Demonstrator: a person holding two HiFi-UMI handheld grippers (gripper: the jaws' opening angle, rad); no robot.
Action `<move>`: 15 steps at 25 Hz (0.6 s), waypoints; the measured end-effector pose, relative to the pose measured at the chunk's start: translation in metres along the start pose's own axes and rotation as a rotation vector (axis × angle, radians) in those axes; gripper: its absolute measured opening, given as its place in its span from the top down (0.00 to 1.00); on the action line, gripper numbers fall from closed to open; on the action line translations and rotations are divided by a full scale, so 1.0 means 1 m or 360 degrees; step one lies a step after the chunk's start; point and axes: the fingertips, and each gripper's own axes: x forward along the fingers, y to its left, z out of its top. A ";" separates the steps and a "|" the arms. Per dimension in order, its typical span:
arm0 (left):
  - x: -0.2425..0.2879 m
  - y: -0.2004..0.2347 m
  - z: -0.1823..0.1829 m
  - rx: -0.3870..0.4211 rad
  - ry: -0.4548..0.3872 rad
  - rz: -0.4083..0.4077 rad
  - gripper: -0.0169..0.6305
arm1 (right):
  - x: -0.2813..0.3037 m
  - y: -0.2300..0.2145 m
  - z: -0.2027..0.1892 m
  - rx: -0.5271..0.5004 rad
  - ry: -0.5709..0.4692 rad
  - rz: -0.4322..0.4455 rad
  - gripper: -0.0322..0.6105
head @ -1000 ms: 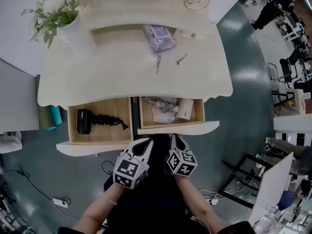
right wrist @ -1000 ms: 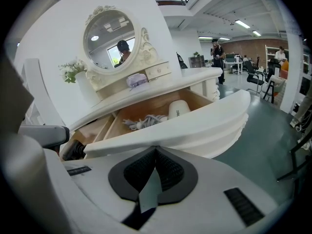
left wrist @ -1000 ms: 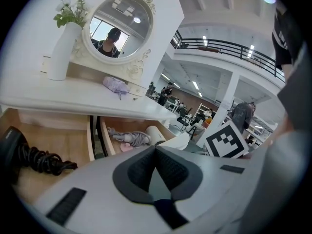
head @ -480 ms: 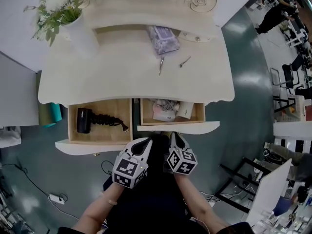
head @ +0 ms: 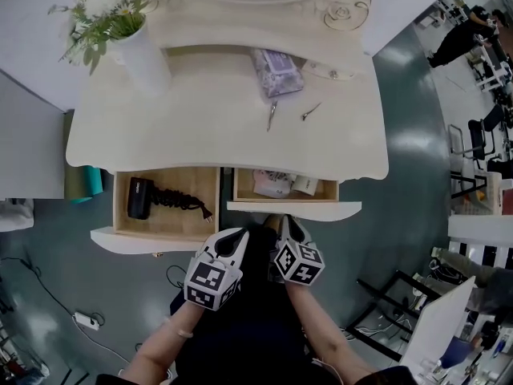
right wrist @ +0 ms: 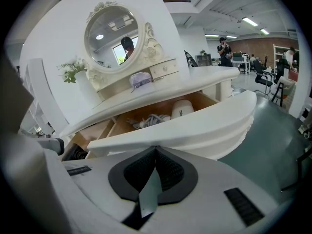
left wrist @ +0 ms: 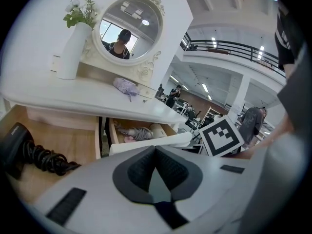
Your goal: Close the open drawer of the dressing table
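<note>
Right claw (head: 284, 224) and left claw (head: 240, 233): both pinched closed, empty. Right drawer (head: 293, 210): rigid wood, lightly filled, probably glides easily; push at mid-front.

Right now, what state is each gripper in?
Left gripper: shut, holding nothing.
Right gripper: shut, holding nothing, tips at the right drawer front.

White vase (head: 144, 54), purple pouch (head: 276, 70), black hairdryer (head: 140, 197), round mirror (left wrist: 129, 28)
</note>
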 end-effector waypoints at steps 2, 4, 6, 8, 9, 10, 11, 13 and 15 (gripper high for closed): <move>0.001 0.003 0.002 -0.0011 -0.0012 0.0017 0.98 | 0.004 0.001 0.004 -0.0009 -0.0001 0.0005 0.91; 0.001 0.005 0.004 -0.0023 -0.0022 0.0032 0.98 | 0.009 0.001 0.007 -0.0013 0.0001 0.0008 0.91; 0.002 0.008 0.005 -0.0033 -0.0025 0.0048 0.98 | 0.013 0.002 0.011 -0.0014 0.0003 0.0011 0.91; 0.003 0.010 0.007 -0.0042 -0.0031 0.0066 0.98 | 0.017 0.002 0.015 -0.0017 0.0004 0.0014 0.91; 0.003 0.011 0.008 -0.0049 -0.0036 0.0075 0.98 | 0.019 0.002 0.017 -0.0020 0.0003 0.0015 0.91; 0.003 0.012 0.009 -0.0056 -0.0042 0.0084 0.98 | 0.022 0.002 0.020 -0.0022 0.0000 0.0016 0.91; 0.003 0.013 0.010 -0.0063 -0.0047 0.0092 0.98 | 0.024 0.003 0.022 -0.0022 -0.0003 0.0017 0.91; 0.004 0.015 0.011 -0.0073 -0.0052 0.0109 0.98 | 0.029 0.003 0.026 -0.0018 -0.0010 0.0018 0.91; 0.005 0.017 0.011 -0.0082 -0.0050 0.0122 0.98 | 0.033 0.004 0.029 -0.0017 -0.0020 0.0021 0.91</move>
